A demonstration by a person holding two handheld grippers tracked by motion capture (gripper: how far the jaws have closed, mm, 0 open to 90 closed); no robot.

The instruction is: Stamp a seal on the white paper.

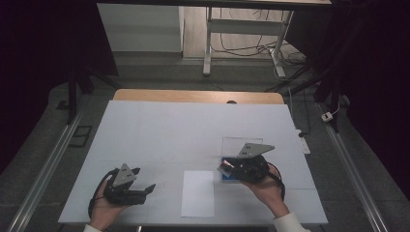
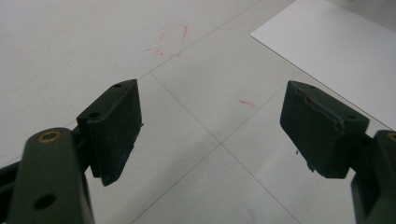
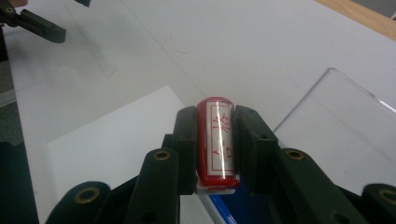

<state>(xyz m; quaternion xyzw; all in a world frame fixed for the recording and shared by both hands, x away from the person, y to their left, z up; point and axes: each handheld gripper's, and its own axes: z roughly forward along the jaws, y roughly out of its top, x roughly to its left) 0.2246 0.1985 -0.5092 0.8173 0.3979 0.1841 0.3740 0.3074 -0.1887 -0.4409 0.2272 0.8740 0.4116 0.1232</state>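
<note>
My left gripper (image 2: 212,130) hangs low over the table (image 2: 74,51), its two black jaws wide apart with nothing between them. Thin seams cross the grey surface and meet between the jaws. I see faint red marks (image 2: 170,44) at upper centre (another small one sits mid-frame), and a white sheet (image 2: 341,51) fills the upper right corner.

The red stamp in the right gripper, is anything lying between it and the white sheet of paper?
Nothing visible. The right gripper holds the red stamp between its fingers, above the edge of a blue pad. The white paper lies right beside it with only bare table between. The left gripper sits open beyond the paper's far side.
</note>
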